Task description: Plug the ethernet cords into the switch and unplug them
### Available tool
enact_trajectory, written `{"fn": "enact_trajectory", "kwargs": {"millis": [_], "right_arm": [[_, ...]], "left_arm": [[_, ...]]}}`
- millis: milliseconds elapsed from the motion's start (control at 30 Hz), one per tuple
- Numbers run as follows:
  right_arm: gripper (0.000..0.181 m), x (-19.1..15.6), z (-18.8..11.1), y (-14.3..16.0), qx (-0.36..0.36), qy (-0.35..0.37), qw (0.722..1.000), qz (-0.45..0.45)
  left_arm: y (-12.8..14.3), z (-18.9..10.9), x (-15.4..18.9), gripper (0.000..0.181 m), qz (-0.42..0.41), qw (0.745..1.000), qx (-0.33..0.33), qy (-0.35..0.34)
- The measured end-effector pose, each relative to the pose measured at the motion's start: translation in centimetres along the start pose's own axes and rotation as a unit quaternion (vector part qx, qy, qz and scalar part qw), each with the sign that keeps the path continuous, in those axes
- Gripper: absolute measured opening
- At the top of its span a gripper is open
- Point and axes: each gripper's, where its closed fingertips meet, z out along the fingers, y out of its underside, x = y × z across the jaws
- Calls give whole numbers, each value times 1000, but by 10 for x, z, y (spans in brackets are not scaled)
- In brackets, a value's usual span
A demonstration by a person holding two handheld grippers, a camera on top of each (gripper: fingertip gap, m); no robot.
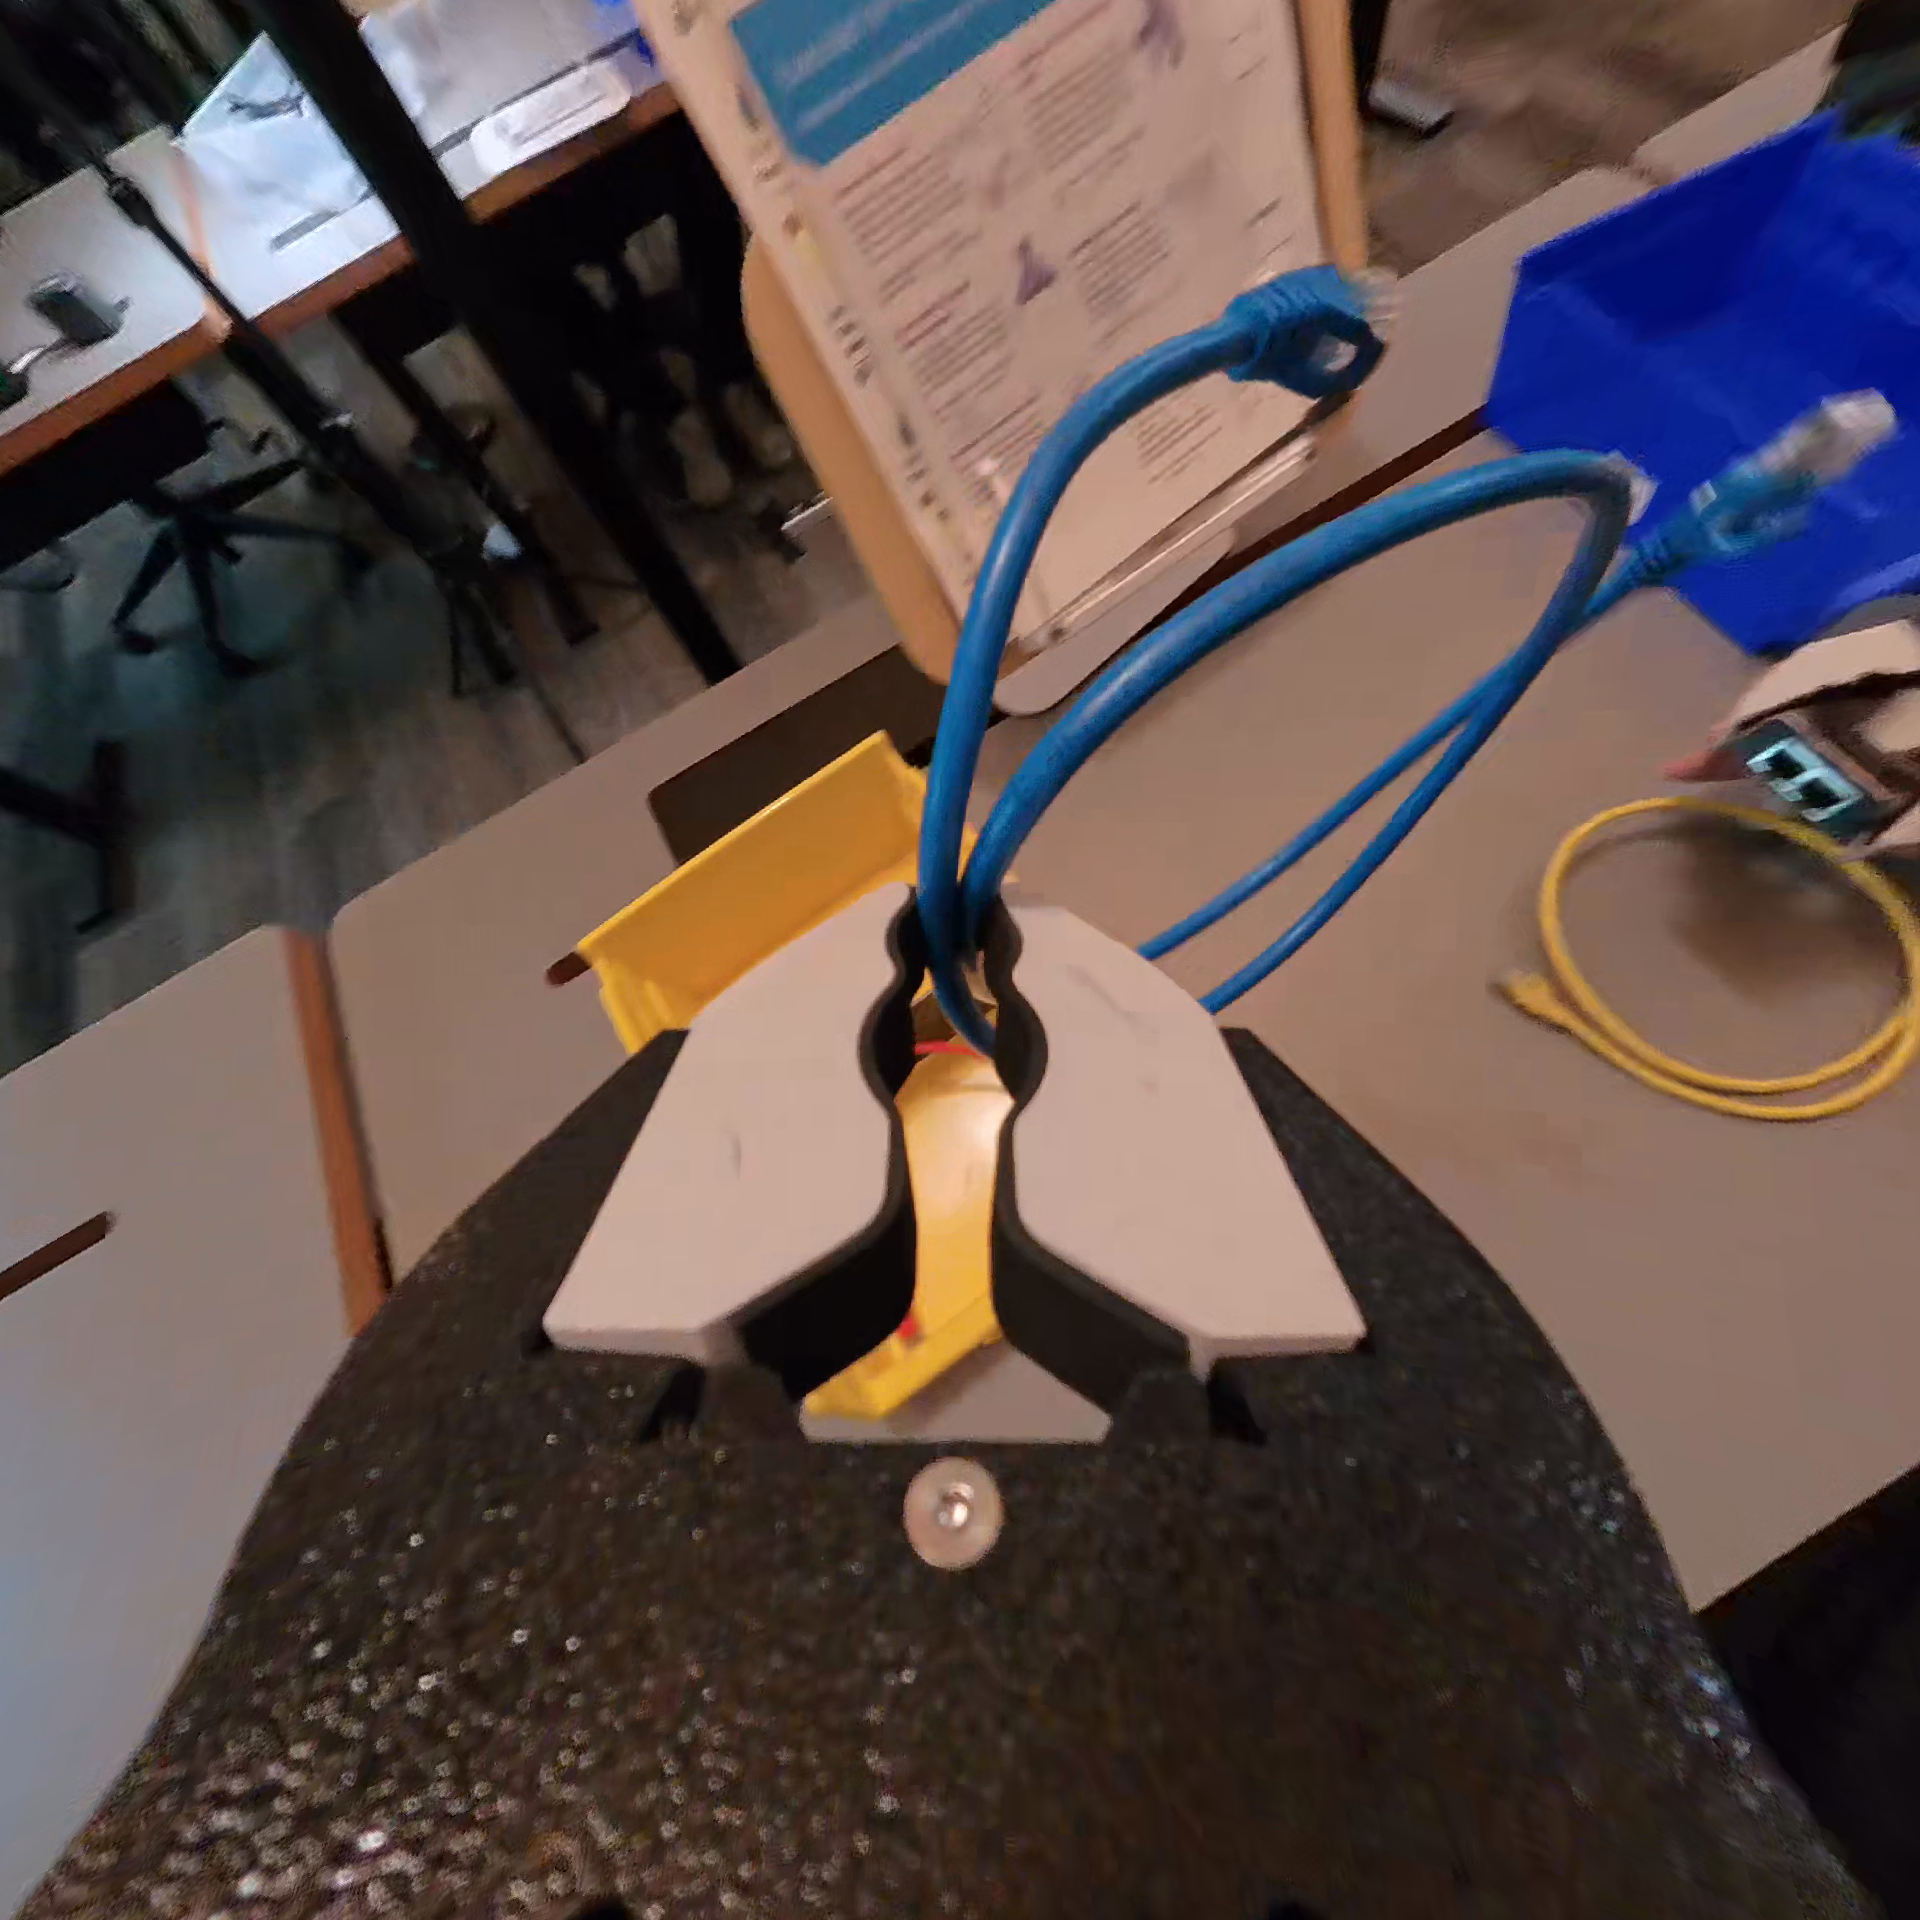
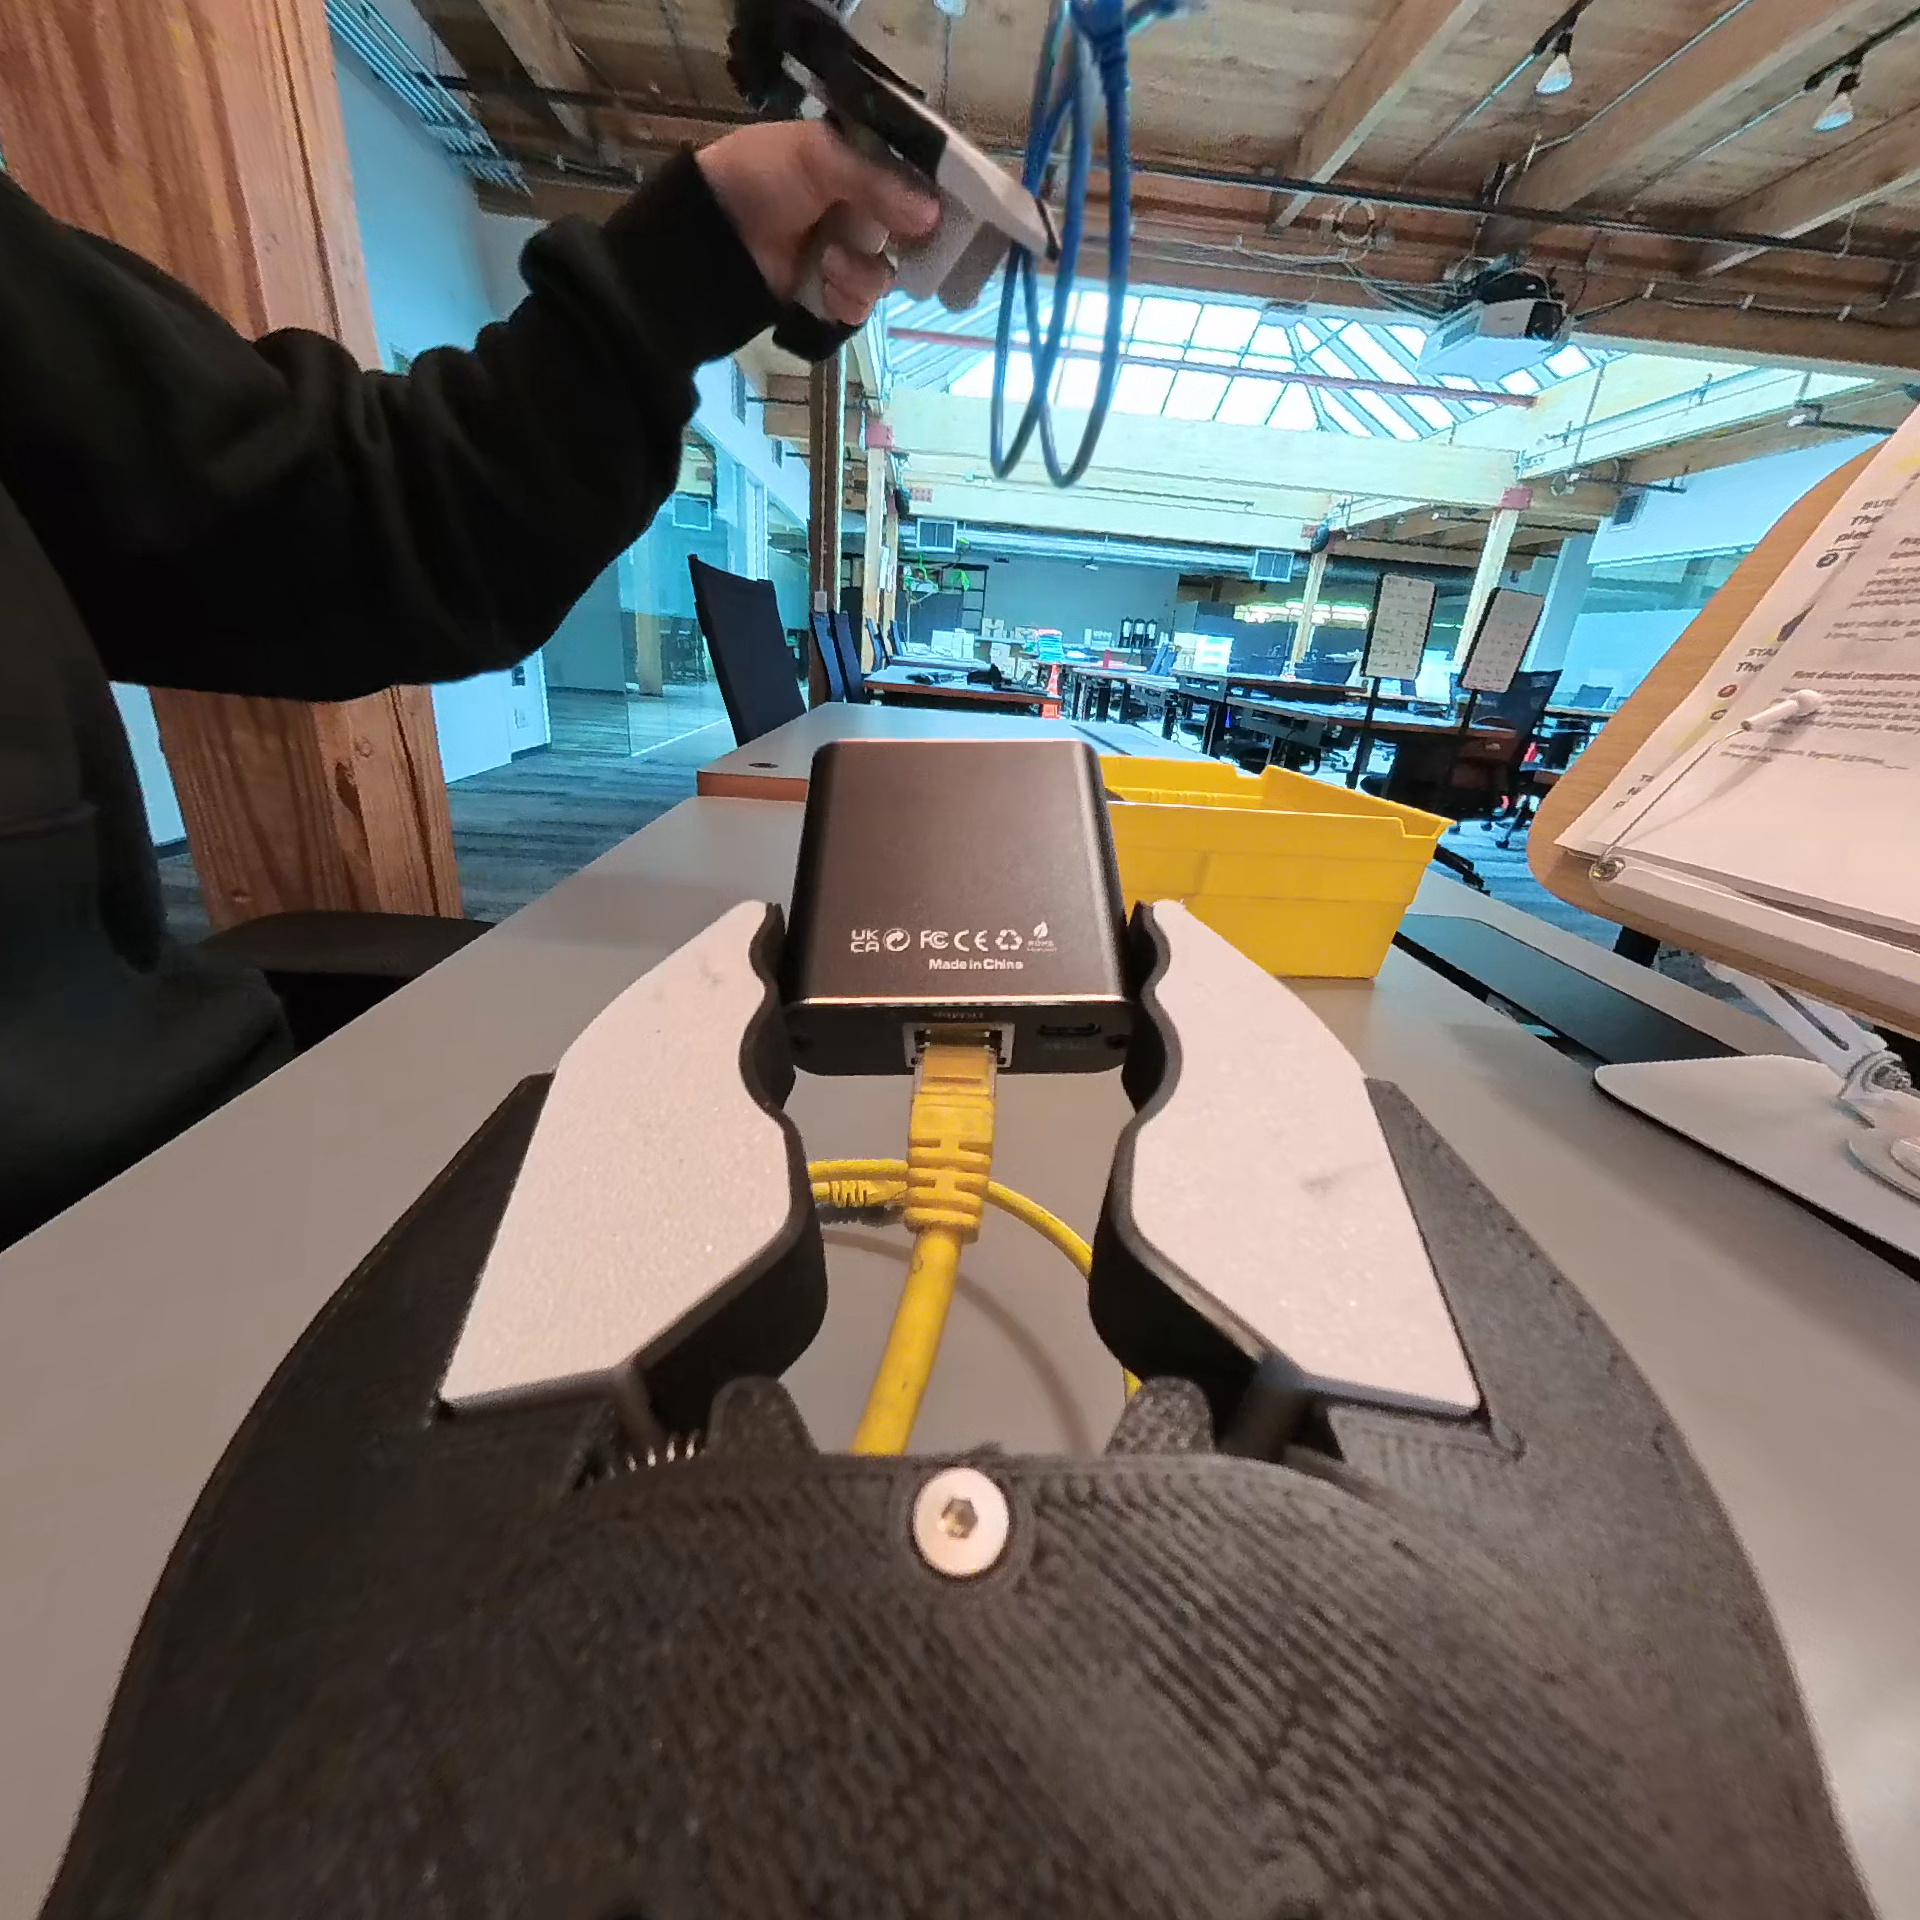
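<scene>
above the table [image 1: 1351, 1195] left tongs [image 1: 956, 951] pinch blue cords [image 1: 1226, 665]; right tongs [image 2: 956, 971] clamp switch [image 2: 951, 883]

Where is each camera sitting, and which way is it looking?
Left wrist view: sits on the left gripper, held high and looking down at the grey table; its jaws pinch the looped blue ethernet cord.
Right wrist view: sits on the right gripper, low and looking level across the table; its jaws clamp the black metal switch box, and a black sleeve shows.
Both views share the blue cord, switch, yellow ethernet cord and yellow plastic bin.
</scene>
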Motion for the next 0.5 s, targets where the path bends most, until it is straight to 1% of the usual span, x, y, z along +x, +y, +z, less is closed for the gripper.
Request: {"fn": "enact_trajectory", "kwargs": {"millis": [33,133,200,300,400,500], "right_arm": [[61,1,-1,-1,3,2,1000,1],[61,4,-4,-5,19,11,1000,7],[61,6,-6,-6,27,15,999,9],[61,5,-5,-6,23,13,1000,7],[61,3,-3,-3,14,11,1000,1],[61,2,-2,-3,11,9,1000,-1]], "left_arm": [[-3,2,7,9,-1,1000,13,2],[-2,16,29,9,9,998,50,-21],[10,34,50,10,11,996,80,-43],[48,68,84,10,27,990,108,-87],[94,97,109,10,62,983,111,-130],[123,106,119,10,92,971,127,-181]]}}
